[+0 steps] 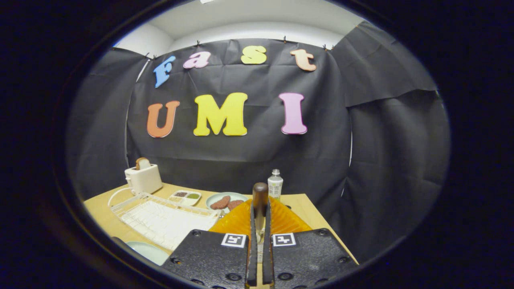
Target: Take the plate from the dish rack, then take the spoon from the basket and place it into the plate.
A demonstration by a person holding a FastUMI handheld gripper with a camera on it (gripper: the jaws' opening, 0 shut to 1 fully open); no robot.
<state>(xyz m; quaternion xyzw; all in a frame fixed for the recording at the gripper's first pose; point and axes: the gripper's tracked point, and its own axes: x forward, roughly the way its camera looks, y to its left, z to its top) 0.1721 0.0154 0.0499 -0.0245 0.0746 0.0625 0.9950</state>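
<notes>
Spoon (260, 200): one. It stands upright between the fingers, handle end up. The top of the handle is dark brown, rounded and wooden-looking. Lower down a paler, shiny strip runs in the narrow gap between the fingers. The bowl end is hidden, so its shape cannot be told.
Gripper (260, 208): the two fingers are drawn almost together, one on each side of the spoon's shaft, pressing on it and holding it up above the table.
Basket (289, 218): one, orange, translucent and ribbed, directly behind and beneath the fingers. The spoon's handle rises in front of it.
Plate (148, 251): one pale green plate lies flat on the table (100, 216), near the front corner of the dish rack and left of the fingers, partly cut off.
Dish rack (160, 216): one, white wire, lying left of the basket.
Other plate (215, 197): one pale plate beyond the rack, carrying two brown patties (225, 202).
Small tray (185, 196): one, with little compartments of dark and green bits, beside that plate.
Toaster (143, 178): one, white, at the far left corner, with one slice of bread (142, 163) sticking up.
Bottle (275, 184): one, clear-capped with a white label, upright beyond the basket.
</notes>
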